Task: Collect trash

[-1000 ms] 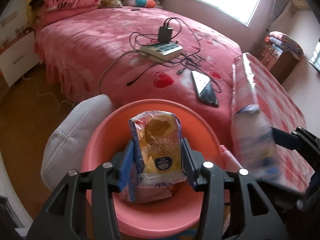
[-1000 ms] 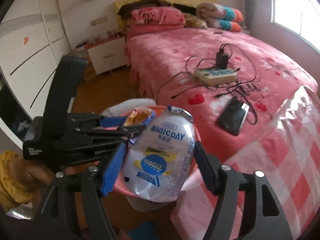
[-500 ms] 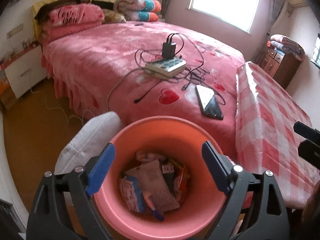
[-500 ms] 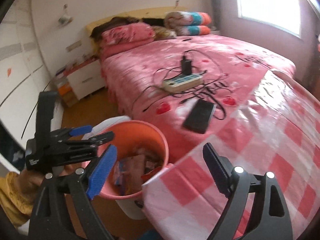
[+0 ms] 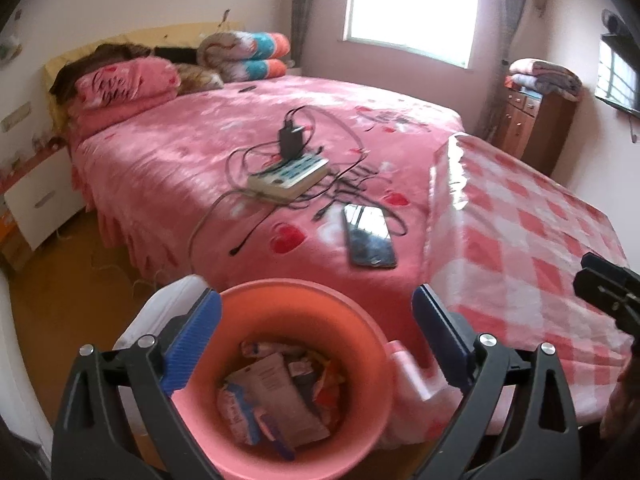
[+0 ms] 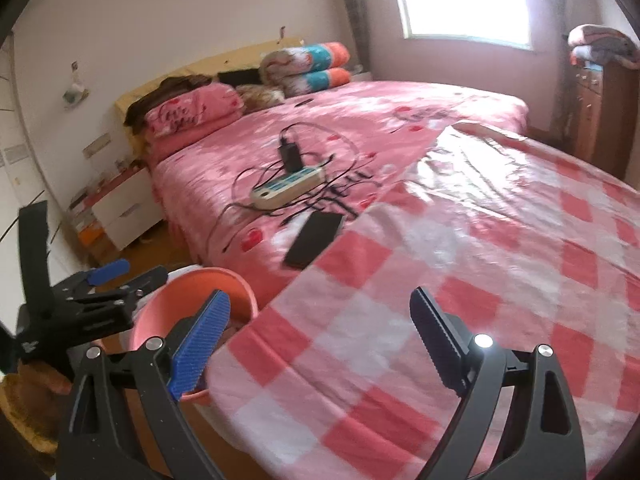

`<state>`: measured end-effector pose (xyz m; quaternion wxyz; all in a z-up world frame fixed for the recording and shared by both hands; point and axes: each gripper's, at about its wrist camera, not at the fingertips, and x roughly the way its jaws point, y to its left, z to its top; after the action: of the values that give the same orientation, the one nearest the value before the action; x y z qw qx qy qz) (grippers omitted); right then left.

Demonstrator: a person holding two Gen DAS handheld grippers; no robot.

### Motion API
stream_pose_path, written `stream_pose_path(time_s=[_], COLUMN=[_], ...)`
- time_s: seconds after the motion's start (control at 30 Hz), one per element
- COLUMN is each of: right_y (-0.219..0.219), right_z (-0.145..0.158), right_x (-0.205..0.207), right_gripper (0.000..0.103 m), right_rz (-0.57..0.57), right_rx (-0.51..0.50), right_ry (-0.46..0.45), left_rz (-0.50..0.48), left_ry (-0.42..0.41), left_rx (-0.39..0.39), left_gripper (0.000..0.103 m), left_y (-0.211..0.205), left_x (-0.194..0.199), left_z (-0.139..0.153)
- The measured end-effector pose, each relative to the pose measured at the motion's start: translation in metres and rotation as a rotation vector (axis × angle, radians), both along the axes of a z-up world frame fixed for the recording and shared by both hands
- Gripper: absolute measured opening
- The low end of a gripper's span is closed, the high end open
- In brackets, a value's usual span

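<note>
left wrist view looks straight down into the pink bin (image 5: pixel 256 300), which sits directly below and between the fingers of my left tongs (image 5: pixel 316 338). these tongs are spread wide and grip nothing. the trash (image 5: pixel 276 396), a heap of crumpled snack wrappers, lies at the bottom of the bin, with no clear long axis to speak of. the bin stands on the floor, close against the edge of the bench (image 5: pixel 532 248) with its red and white checked cloth, and the bed (image 5: pixel 192 148) is beyond it.

from the right wrist view, my right tongs (image 6: pixel 320 328) are also released and empty, hovering over the near corner of the bench (image 6: pixel 460 264). the bin (image 6: pixel 168 300) lies to their left and a little lower, its rim just beside the left blue pad. so the left tongs are the nearer to the bin, while the right are nearer to the bench top. i see no further trash on the cloth in either view; a phone (image 6: pixel 314 238) and a power strip (image 6: pixel 288 186) with cables rest on the bed, and i judge those are not trash.

a second ago each of my tongs clenched a snack packet over the bin; half a second ago both had let go and the packets lay inside. since then the right tongs have swung away over the bench.
</note>
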<state>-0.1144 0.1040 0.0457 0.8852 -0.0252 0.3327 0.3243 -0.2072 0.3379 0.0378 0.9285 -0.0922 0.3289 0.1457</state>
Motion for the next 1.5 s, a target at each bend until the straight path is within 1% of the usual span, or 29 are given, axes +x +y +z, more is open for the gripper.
stream_pose_path(time_s=[0.1, 0.23, 0.37, 0.53, 0.77, 0.93, 1.07, 1.5], right_y=[-0.017, -0.038, -0.061, -0.089, -0.126, -0.153, -0.176, -0.235], right_z=[0.002, 0.001, 0.0, -0.003, -0.003, -0.005, -0.003, -0.005], right_x=[0.001, 0.006, 0.01, 0.017, 0.021, 0.025, 0.027, 0.033], right_gripper=[0.09, 0.09, 0.091, 0.091, 0.091, 0.091, 0.091, 0.091], right_rz=[-0.037, -0.085, -0.133, -0.189, -0.268, -0.326, -0.376, -0.518], right_rx=[0.009, 0.012, 0.022, 0.04, 0.055, 0.071, 0.069, 0.036], right_ry=[-0.016, -0.021, -0.021, -0.015, -0.031, -0.031, -0.05, -0.087], left_rz=[-0.034, -0.093, -0.135, -0.178, -0.235, -0.272, -0.303, -0.402], left_ry=[-0.022, -0.031, -0.04, -0.057, -0.063, -0.058, -0.058, -0.037], left_rx=[0.002, -0.019, -0.005, -0.006, 0.013, 0.022, 0.033, 0.041], left_gripper=[0.097, 0.097, 0.098, 0.098, 0.099, 0.099, 0.099, 0.099], left_y=[-0.016, -0.038, -0.064, -0.09, -0.127, -0.153, -0.175, -0.242], left_x=[0.007, 0.019, 0.029, 0.039, 0.056, 0.068, 0.077, 0.108], left_z=[0.01, 0.018, 0.023, 0.028, 0.034, 0.034, 0.035, 0.029])
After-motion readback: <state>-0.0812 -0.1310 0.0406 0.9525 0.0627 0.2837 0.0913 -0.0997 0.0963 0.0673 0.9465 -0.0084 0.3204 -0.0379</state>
